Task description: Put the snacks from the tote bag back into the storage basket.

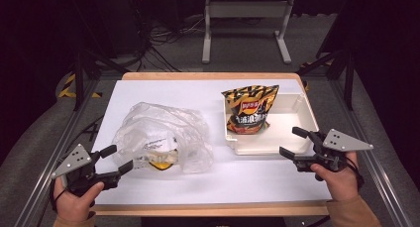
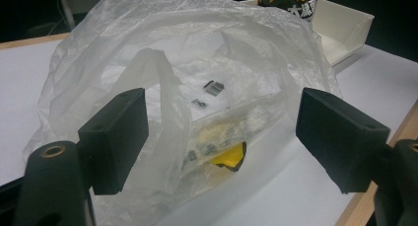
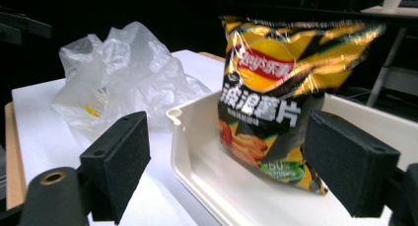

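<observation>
Clear crumpled plastic bag (image 1: 163, 135), yellow packet inside (image 2: 227, 157), on white table (image 1: 163, 90). Left gripper (image 1: 118, 159) jaws apart at bag mouth; right gripper (image 1: 292, 142) jaws apart facing chip bag (image 1: 250, 109) in tray (image 1: 307, 113).

Inside the clear plastic bag (image 2: 197, 88), a yellow item (image 2: 227, 157) shows only as a smear through crumpled film, so its kind cannot be told. Small print on the bag (image 2: 213, 88) is too tiny to read. The chip packet (image 3: 281, 93) is slightly blurred, and its lower back edge is hidden by the white tray (image 3: 197, 152) wall in the high view.
</observation>
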The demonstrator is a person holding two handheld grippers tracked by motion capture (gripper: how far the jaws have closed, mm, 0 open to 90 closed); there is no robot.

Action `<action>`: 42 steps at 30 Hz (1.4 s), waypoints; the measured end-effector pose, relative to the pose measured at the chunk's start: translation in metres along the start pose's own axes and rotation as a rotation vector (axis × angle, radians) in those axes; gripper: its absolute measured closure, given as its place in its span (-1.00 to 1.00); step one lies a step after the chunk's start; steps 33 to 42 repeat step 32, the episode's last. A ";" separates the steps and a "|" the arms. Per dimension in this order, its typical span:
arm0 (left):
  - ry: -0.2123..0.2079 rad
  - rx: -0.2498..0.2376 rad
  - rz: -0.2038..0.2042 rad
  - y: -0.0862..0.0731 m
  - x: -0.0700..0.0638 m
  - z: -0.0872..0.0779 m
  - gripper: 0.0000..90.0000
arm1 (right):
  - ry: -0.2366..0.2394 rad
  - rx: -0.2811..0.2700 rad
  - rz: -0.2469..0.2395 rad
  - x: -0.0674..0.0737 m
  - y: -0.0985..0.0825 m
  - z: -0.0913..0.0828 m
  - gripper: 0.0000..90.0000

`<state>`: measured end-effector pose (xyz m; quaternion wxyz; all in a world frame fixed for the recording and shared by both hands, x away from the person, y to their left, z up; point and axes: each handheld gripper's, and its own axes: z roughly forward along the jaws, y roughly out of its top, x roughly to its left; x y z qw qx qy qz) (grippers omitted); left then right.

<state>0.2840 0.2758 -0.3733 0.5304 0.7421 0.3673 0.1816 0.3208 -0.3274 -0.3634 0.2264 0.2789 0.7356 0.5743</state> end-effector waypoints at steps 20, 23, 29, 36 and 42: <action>0.006 0.000 -0.008 -0.034 0.006 0.008 -0.55 | -0.088 0.056 0.070 -0.014 -0.062 0.011 -0.48; 0.013 -0.004 -0.024 -0.038 0.010 0.009 -0.55 | -0.080 0.089 0.070 -0.011 -0.067 0.014 -0.50; 0.019 0.002 -0.035 -0.041 0.012 0.010 -0.55 | -0.070 0.086 0.065 -0.007 -0.066 0.016 -0.51; 0.019 0.006 -0.036 -0.042 0.013 0.010 -0.55 | -0.072 0.084 0.070 -0.007 -0.066 0.016 -0.52; 0.019 0.006 -0.036 -0.042 0.013 0.010 -0.55 | -0.072 0.084 0.070 -0.007 -0.066 0.016 -0.52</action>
